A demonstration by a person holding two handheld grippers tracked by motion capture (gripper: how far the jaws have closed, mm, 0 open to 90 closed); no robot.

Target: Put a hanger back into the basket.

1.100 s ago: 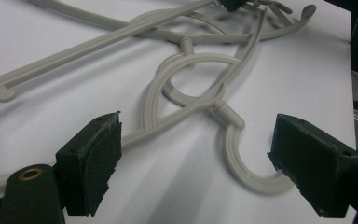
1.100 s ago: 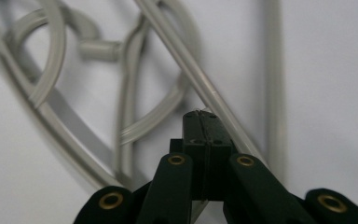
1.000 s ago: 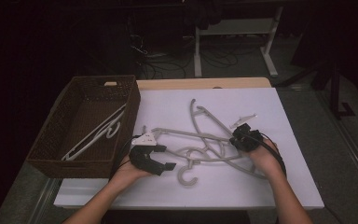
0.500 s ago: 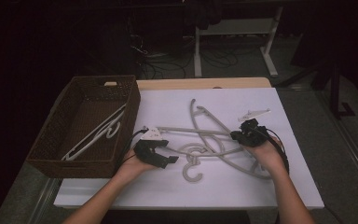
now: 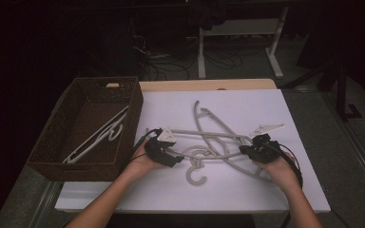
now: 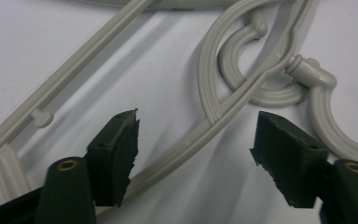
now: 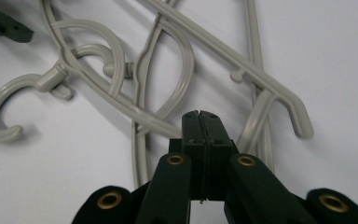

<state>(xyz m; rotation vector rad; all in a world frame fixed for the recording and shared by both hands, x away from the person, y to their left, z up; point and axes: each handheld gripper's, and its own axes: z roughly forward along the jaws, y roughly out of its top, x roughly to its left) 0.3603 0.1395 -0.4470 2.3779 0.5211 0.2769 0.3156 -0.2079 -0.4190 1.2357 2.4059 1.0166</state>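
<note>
- My left claw [image 5: 173, 159] is sliding toward 3 o'clock, its jaws spread wide around an arm of the grey hangers [image 5: 218, 147].
- My right claw [image 5: 244, 150] is resting pinched tight, empty, at the tangle's 3 o'clock edge mid-tabletop [image 5: 171, 199].

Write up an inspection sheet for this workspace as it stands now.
Surface: white table top, wooden strip along the far edge.
Job's things: tangled grey hangers lying on the table; one hook points toward the person.
Clutter: brown wicker basket at the left, with white hangers inside.
Grippers: left gripper open, a hanger arm running between its jaws; right gripper shut, nothing visibly between its jaws.
Cables: black cable looping by the right hand; loose floor cables behind the table.
Surroundings: dark room, white desk frame beyond.
</note>
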